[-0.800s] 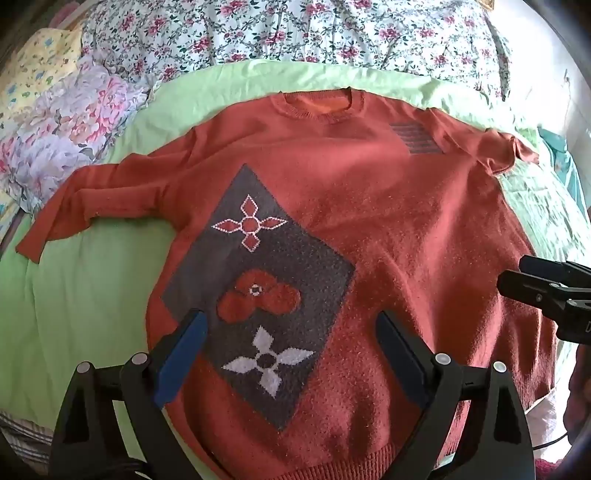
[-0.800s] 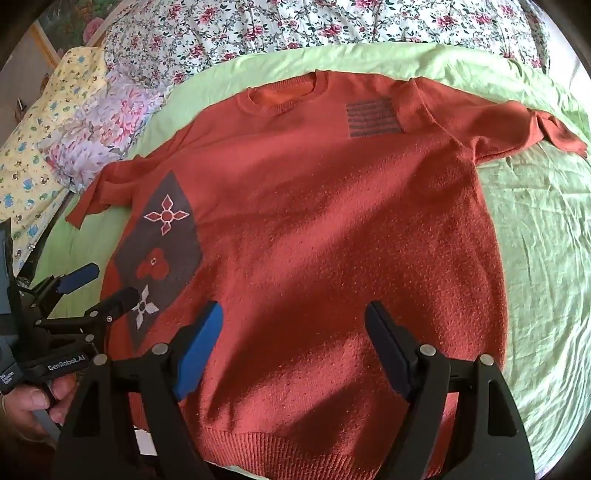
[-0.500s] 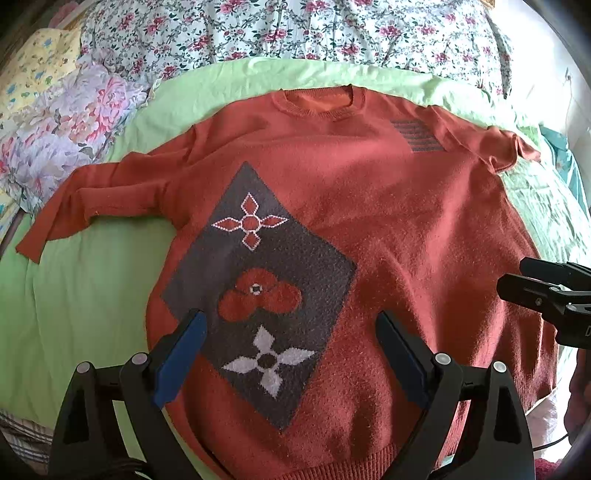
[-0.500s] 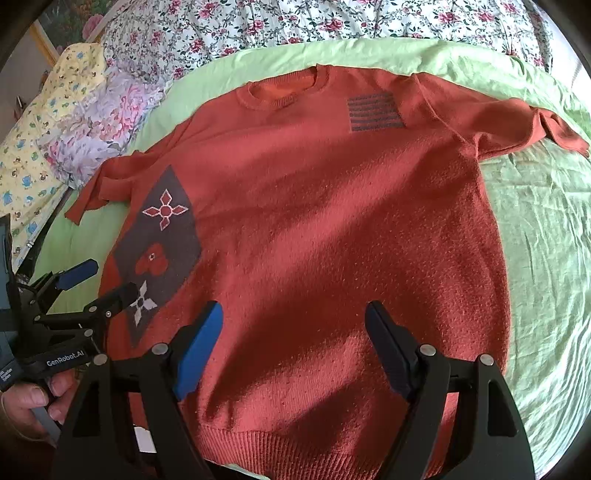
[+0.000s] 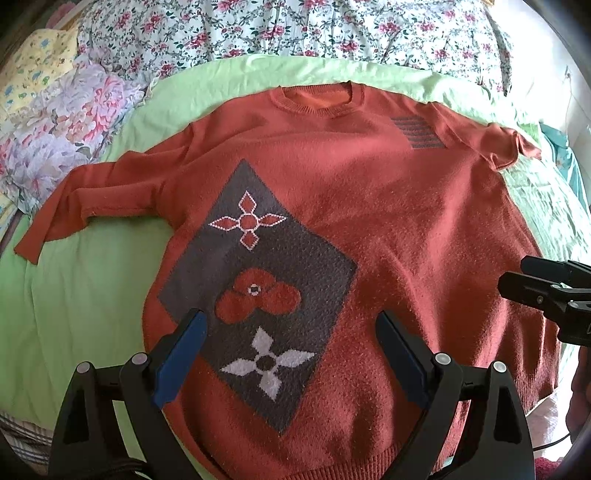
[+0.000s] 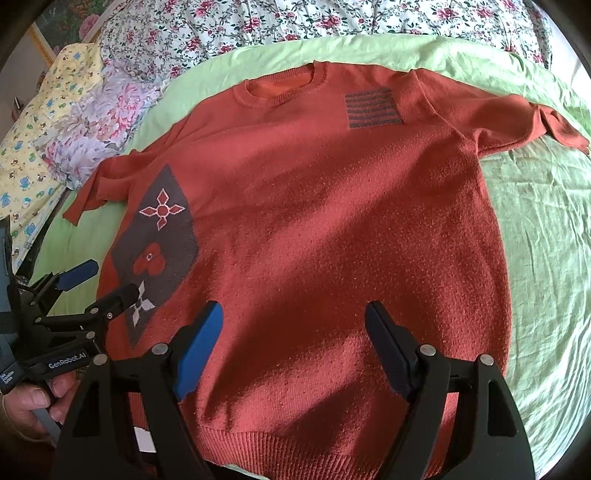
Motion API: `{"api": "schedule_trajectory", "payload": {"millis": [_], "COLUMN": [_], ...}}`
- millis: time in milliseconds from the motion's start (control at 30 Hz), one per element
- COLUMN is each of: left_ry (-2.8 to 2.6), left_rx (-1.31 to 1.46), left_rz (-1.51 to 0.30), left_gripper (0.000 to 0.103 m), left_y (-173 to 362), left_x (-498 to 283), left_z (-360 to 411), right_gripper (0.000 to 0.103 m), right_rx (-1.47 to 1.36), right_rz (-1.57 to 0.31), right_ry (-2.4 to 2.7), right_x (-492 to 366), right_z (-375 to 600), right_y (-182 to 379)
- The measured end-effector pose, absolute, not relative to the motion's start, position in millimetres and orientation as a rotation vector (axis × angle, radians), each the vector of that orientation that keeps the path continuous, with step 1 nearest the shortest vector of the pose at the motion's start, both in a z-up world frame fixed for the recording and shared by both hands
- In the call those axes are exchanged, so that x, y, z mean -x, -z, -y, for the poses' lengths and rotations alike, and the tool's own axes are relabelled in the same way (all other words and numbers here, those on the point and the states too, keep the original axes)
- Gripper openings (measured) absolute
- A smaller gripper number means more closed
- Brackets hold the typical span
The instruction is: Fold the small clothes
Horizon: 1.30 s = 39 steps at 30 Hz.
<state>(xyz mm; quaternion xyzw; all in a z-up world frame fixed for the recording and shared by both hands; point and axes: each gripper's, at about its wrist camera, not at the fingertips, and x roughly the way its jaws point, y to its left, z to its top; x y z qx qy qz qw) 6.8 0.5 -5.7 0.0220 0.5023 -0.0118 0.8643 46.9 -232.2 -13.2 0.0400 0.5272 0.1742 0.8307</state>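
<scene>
A rust-orange knitted sweater [image 5: 388, 221] lies spread flat, front up, on a light green sheet [image 5: 81, 295], both sleeves stretched out sideways. It bears a grey diamond with flower motifs [image 5: 258, 280] and a small striped grey patch [image 6: 373, 109]. My left gripper [image 5: 290, 332] hovers open over the diamond, near the sweater's lower left, with nothing between its blue pads. My right gripper [image 6: 291, 314] hovers open above the lower middle of the sweater [image 6: 332, 221], also empty. The left gripper [image 6: 109, 280] shows at the left edge of the right wrist view, and the right gripper [image 5: 535, 288] at the right edge of the left wrist view.
A floral quilt [image 5: 295, 29] covers the far side of the bed. Patterned pillows [image 5: 55, 122] are piled at the far left. Bare green sheet [image 6: 535, 240] runs right of the sweater. A person's hand [image 6: 33, 402] holds the left gripper's handle.
Both grippers stay almost still above the sweater, jaws wide as before. The sweater has not moved.
</scene>
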Motion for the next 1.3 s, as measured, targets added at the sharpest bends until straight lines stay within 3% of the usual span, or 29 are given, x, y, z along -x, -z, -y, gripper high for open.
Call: {"api": "schedule_trajectory", "payload": {"millis": [600,800,1300], "left_ry": [0.036,0.039,0.069], "left_rx": [-0.032,-0.032,-0.081], "left_rz": [-1.067,-1.068,-1.106], "left_gripper": [0.093,0.093,0.093], "left_y": [13.1,17.8,25.6], "left_x": [-14.4,-19.7,-45.4], "left_z": [0.4,0.2,10.0], "right_gripper": [0.08,0.08,0.08], "right_rx": [-0.078,-0.195,-0.244], "right_rz": [-1.114,-1.21,-1.159], "right_ry": [-0.37,-0.418,-0.304], "right_x": [-51.4,-57.1,-79.6], "right_z": [230.6,235.9,274.7], "right_y": [15.5,16.6,20.3]}}
